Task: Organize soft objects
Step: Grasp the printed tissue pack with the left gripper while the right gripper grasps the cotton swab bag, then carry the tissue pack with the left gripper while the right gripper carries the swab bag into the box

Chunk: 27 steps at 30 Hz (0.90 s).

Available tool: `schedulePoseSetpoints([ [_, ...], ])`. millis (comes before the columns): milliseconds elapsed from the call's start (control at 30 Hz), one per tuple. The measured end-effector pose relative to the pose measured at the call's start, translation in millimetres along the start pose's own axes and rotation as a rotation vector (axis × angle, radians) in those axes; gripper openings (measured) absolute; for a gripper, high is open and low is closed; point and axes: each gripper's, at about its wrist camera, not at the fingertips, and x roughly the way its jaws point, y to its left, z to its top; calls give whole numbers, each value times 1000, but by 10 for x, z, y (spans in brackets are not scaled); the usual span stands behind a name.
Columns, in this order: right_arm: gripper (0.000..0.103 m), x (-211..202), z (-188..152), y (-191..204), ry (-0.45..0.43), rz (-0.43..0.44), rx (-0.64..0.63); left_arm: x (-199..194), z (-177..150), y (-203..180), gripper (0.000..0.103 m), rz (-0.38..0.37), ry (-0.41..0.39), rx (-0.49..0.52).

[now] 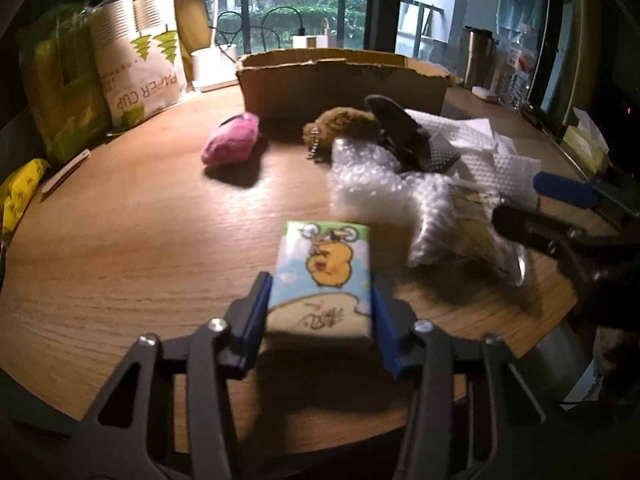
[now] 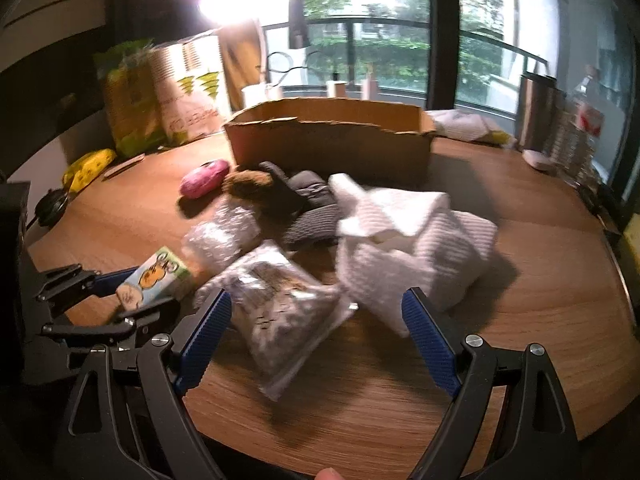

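- The left gripper (image 1: pixel 320 300) pinches the tissue pack (image 1: pixel 320 276) by its long sides, low over the wooden table (image 1: pixel 140 240). The pack is light and soft, so a gentle squeeze at the middle should be enough.
- The pink plush toy (image 1: pixel 231 140) lies near the cardboard box (image 1: pixel 344 84) — soft, easy to pinch anywhere.
- The right gripper (image 2: pixel 316 336) is spread wide over the clear packet (image 2: pixel 280 312); its film looks slippery, so I would grip across the filled body.
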Motion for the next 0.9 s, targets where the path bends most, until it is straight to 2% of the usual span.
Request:
schedulePoseSetpoints([
  [200,89,153,35,181,35,30,-38,-130,-15,193,47,-1,-35,-40],
  [500,89,442,63,338,79,16,-63,-223,58,395,47,0,-69,-77],
  [533,87,464,61,339,81,23,-60,-220,66,401,47,0,-70,-77],
  [600,69,478,55,343,78,27,-62,-238,86,412,47,0,-77,-78],
  [667,66,487,50,341,75,34,-64,-263,111,416,47,2,-87,-78],
  [767,54,468,49,344,65,59,-73,-305,155,431,47,8,-101,-81],
  [900,50,417,66,341,52,90,-76,-370,217,446,47,18,-117,-88],
])
